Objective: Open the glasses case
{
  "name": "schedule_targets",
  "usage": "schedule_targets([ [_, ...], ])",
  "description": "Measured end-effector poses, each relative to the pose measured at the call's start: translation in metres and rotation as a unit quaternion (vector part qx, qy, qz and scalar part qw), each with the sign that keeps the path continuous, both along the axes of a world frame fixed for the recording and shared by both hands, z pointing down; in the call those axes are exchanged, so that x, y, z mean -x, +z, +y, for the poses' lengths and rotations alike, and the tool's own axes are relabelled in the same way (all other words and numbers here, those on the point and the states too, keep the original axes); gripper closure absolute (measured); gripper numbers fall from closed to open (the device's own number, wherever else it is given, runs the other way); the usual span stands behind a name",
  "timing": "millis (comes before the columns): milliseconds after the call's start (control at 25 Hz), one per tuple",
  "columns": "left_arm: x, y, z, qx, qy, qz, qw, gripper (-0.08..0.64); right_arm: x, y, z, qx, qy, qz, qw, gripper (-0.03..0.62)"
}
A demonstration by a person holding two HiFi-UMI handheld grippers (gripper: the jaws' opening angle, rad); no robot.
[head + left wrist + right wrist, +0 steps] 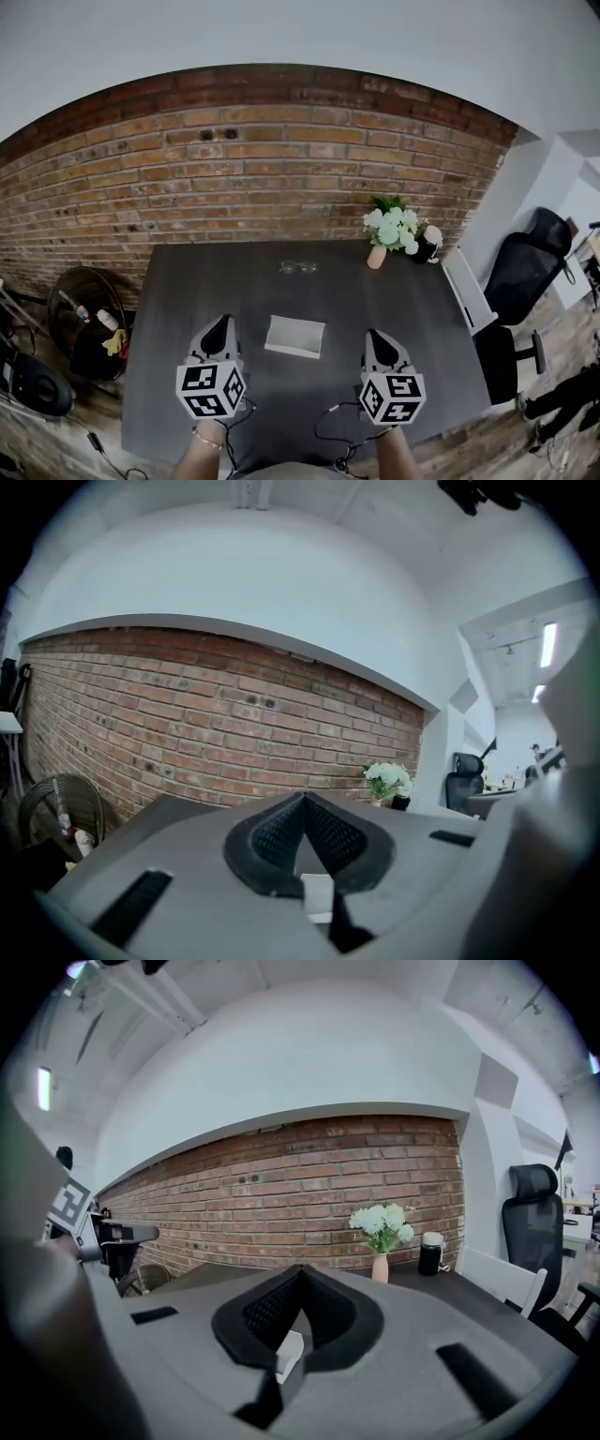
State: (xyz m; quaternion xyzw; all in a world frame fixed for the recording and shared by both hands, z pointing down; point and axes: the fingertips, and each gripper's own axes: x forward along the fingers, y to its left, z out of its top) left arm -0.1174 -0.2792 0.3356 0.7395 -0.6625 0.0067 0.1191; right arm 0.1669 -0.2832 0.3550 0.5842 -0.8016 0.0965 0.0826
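A white glasses case [295, 337] lies closed in the middle of the dark table [187, 281]. My left gripper [222, 322] hovers to its left and my right gripper [374, 334] to its right, both apart from it. Each is shut with its tips meeting and nothing held. In the left gripper view the left gripper [302, 797] points almost level at the brick wall, and a piece of the case [317, 892] shows below the pads. The right gripper [300, 1269] looks the same way, with the case [289, 1355] low between its pads.
A pair of glasses [298, 267] lies at the table's far side. A pink vase of white flowers [391, 230] and a black cup [428, 246] stand at the back right corner. A fan [84, 309] sits on the floor to the left, an office chair [525, 262] to the right.
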Motion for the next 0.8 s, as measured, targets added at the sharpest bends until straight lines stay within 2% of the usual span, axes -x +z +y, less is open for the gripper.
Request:
schedule_targets([
  [800, 0.002, 0.022, 0.006, 0.025, 0.012, 0.012, 0.9995, 0.565, 0.009, 0.009, 0.010, 0.018, 0.001, 0.007, 1.000, 0.591],
])
